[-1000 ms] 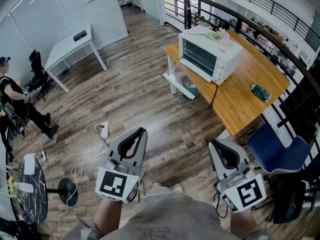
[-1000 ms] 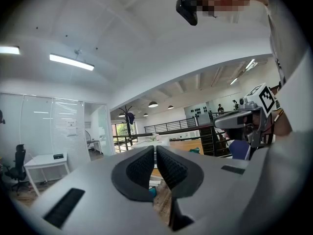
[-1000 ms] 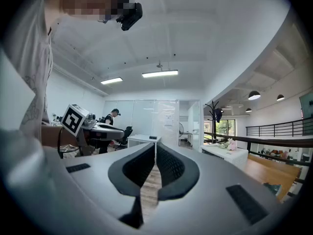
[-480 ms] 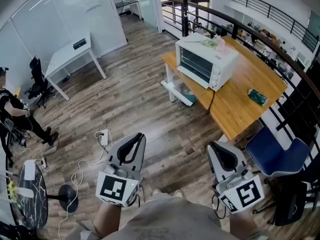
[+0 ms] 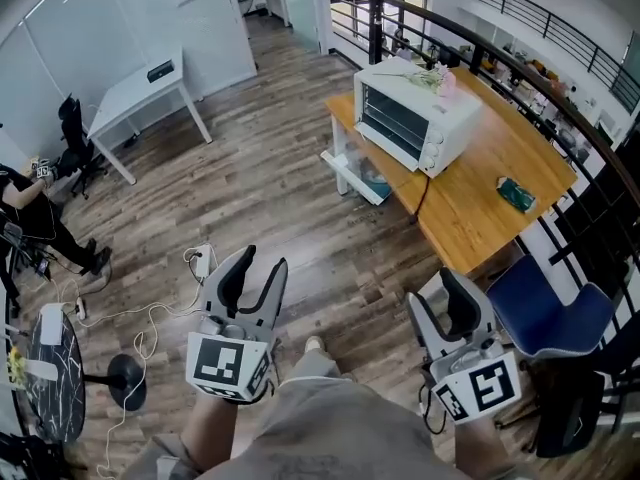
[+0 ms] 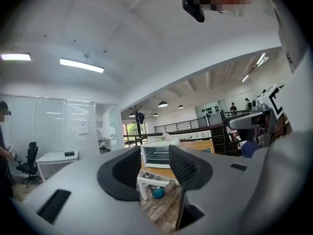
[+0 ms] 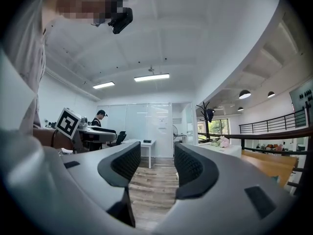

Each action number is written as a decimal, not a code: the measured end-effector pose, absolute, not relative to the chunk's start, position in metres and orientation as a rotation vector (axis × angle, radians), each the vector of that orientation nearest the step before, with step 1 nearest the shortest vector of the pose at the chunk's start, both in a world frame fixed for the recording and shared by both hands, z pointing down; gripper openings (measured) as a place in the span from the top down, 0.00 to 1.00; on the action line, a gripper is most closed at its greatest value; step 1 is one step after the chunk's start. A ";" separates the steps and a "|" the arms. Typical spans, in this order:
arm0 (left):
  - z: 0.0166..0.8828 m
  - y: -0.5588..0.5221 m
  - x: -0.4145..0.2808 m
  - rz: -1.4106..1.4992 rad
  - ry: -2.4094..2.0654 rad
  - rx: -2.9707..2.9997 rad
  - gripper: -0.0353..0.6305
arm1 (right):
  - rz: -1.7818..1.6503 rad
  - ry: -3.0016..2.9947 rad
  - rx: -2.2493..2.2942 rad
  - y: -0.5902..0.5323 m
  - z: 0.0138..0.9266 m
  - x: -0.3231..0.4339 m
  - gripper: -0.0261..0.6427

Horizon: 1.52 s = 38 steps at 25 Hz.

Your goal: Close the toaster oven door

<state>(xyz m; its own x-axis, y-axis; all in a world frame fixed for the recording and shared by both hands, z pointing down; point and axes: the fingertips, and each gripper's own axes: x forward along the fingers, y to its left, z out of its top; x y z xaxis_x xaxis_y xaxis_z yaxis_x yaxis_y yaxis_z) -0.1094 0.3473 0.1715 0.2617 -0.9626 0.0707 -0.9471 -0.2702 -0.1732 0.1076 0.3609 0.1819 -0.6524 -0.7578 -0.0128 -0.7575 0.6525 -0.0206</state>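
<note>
Your two tongs, left [image 5: 258, 260] and right [image 5: 438, 290], have both just been opening and now gape wide, nothing between either pair. Both are low over the floor [image 5: 290, 193]. One oven [image 5: 415, 118] sits on the corner of the one wooden surface [image 5: 480, 208], well ahead, apart from both. One teal packet [image 5: 518, 194] lies further along.

In the head view the left gripper [image 5: 262, 261] sits just left of centre in the lower part of the frame, and the right gripper [image 5: 438, 293] sits at lower right. Both point level ahead of the torso, marker cubes [image 5: 230, 366] turned up toward the camera. Both have just been opening: the fingers [image 5: 232, 273] of each stand well apart with nothing between them. Bare forearms [image 5: 212, 436] enter from the bottom edge.
</note>
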 end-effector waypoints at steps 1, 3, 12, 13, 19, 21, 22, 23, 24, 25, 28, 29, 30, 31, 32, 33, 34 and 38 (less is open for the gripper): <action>0.174 0.344 -0.111 -0.247 1.843 -2.424 0.65 | -0.025 2.844 -1.302 0.357 0.185 0.108 0.64; 0.177 0.336 -0.111 -0.244 1.847 -2.433 0.65 | -0.029 2.850 -1.309 0.348 0.188 0.109 0.64; 0.194 0.288 -0.109 -0.261 1.812 -2.465 0.65 | -0.051 2.844 -1.323 0.301 0.204 0.104 0.64; 0.198 0.282 -0.109 -0.270 1.807 -2.470 0.65 | -0.057 2.842 -1.327 0.295 0.206 0.102 0.64; 0.212 0.237 -0.119 -0.291 1.785 -2.510 0.65 | -0.108 2.871 -1.353 0.253 0.225 0.091 0.64; 0.220 0.218 -0.128 -0.300 1.793 -2.526 0.65 | -0.135 2.881 -1.368 0.235 0.234 0.085 0.64; 0.225 0.207 -0.133 -0.308 1.798 -2.535 0.65 | -0.152 2.885 -1.375 0.225 0.240 0.082 0.64; 0.231 0.195 -0.137 -0.318 1.803 -2.547 0.65 | -0.170 2.889 -1.382 0.214 0.245 0.079 0.64; 0.238 0.183 -0.141 -0.330 1.806 -2.562 0.65 | -0.188 2.893 -1.390 0.203 0.252 0.075 0.64; 0.245 0.170 -0.144 -0.344 1.806 -2.580 0.65 | -0.207 2.897 -1.397 0.191 0.258 0.072 0.64; 0.266 0.128 -0.154 -0.386 1.797 -2.645 0.65 | -0.274 2.907 -1.421 0.154 0.277 0.059 0.64; 0.273 0.114 -0.157 -0.400 1.791 -2.668 0.65 | -0.297 2.910 -1.429 0.143 0.282 0.055 0.64; 0.280 0.100 -0.159 -0.412 1.784 -2.692 0.65 | -0.320 2.912 -1.440 0.131 0.288 0.052 0.64; 0.286 0.087 -0.161 -0.421 1.777 -2.716 0.65 | -0.341 2.914 -1.453 0.120 0.293 0.050 0.64; 0.292 0.073 -0.163 -0.426 1.770 -2.742 0.65 | -0.361 2.914 -1.466 0.109 0.298 0.048 0.64; 0.298 0.059 -0.165 -0.431 1.761 -2.768 0.65 | -0.381 2.912 -1.481 0.098 0.303 0.046 0.64; 0.305 0.045 -0.166 -0.436 1.751 -2.797 0.65 | -0.403 2.910 -1.497 0.087 0.309 0.045 0.64; 0.338 -0.003 -0.166 -0.453 1.707 -2.951 0.65 | -0.490 2.916 -1.568 0.047 0.340 0.041 0.64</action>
<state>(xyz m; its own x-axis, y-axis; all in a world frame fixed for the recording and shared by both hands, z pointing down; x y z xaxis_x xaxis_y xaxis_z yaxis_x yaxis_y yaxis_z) -0.1664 -0.0034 0.3381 0.4840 -0.7948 0.3662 -0.8718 -0.4740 0.1234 0.0410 0.0469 0.3404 -0.5445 -0.7780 0.3135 -0.8377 0.5230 -0.1571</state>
